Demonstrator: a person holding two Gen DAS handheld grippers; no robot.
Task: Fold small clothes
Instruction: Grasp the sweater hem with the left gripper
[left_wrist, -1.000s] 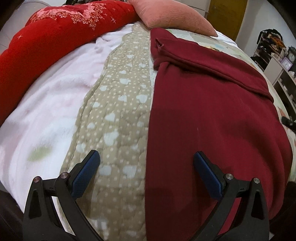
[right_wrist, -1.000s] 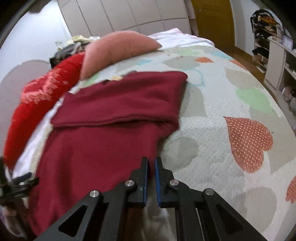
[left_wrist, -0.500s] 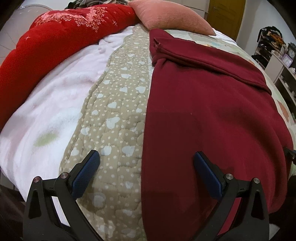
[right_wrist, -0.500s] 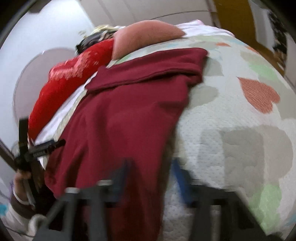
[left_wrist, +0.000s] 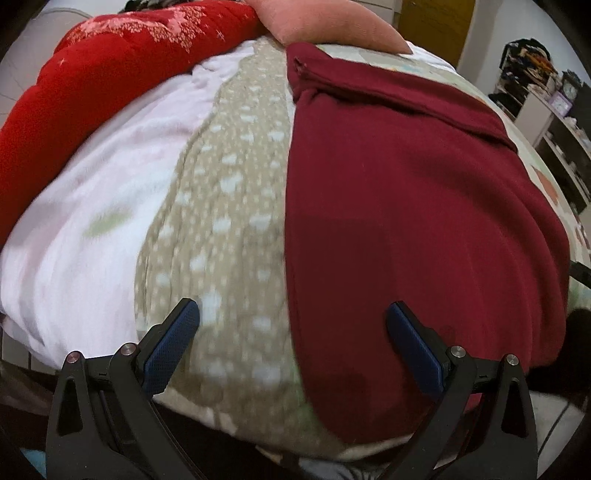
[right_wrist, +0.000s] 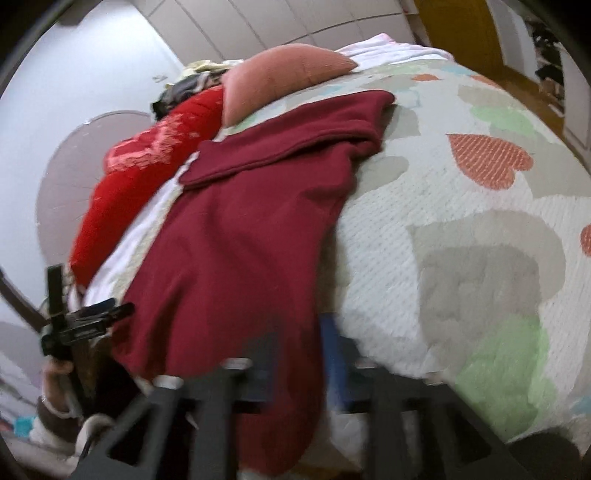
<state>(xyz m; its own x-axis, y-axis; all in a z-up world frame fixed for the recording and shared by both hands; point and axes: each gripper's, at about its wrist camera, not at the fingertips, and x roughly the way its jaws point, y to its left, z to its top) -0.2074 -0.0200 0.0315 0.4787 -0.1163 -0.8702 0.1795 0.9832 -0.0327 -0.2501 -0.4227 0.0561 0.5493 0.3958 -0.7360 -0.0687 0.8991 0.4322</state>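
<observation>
Two pairs of tongs are mine. My left tongs (left_wrist: 291, 332) hang with their blue-padded fingers (left_wrist: 170, 347) spread wide above the near edge of the bed, nothing between them; one finger is over the beige quilted blanket with pale heart shapes (left_wrist: 229, 206), the other over the dark red knit garment (left_wrist: 406, 206). That garment lies flat along the bed, its far end folded over into a band, its near end draped over the bed's edge. It lies partly on the beige blanket and partly on the white bedspread printed with coloured hearts (right_wrist: 461, 229).

My right tongs (right_wrist: 295, 354) are blurred low in their own view. Their jaws are opening, and the hanging near edge of the garment runs down between them; I cannot tell whether the pads touch it.

Left of the beige blanket lies a fluffy white blanket (left_wrist: 92, 206), and beyond that a bright red quilt with pale embroidery (left_wrist: 110, 74). A pink ribbed cushion (left_wrist: 325, 22) sits at the far end of the bed, just beyond the garment's folded band. At the left edge of the right view, a hand (right_wrist: 55, 373) holds my left tongs beside the bed.
</observation>
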